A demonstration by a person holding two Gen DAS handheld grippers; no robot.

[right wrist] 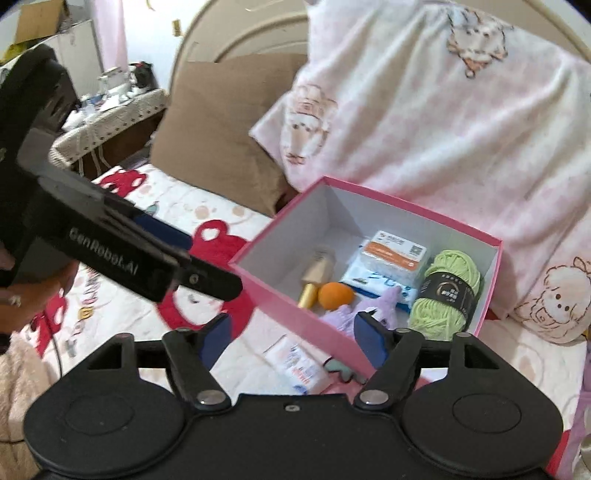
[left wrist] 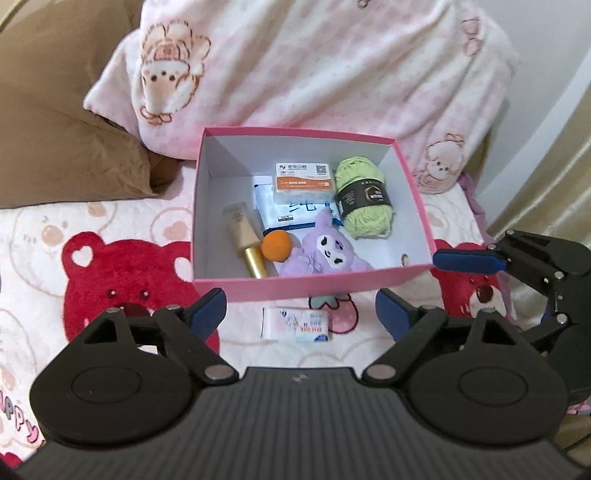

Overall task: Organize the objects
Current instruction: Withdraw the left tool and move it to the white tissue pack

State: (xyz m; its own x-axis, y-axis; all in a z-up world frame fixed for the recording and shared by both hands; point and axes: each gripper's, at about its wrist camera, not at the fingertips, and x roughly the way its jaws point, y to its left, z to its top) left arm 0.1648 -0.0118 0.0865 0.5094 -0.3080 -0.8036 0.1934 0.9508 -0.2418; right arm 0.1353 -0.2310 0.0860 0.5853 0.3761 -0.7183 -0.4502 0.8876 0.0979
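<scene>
Both claws gape empty. Tissue packet lies flat just ahead of left gripper, long axis crosswise; right gripper slightly farther, pink box beyond.

Brown pillow propped at the bed's head, beside a pink-and-white blanket with cartoon animals. Bed sheet printed with red bears. Cluttered side table and cardboard box far off.
</scene>
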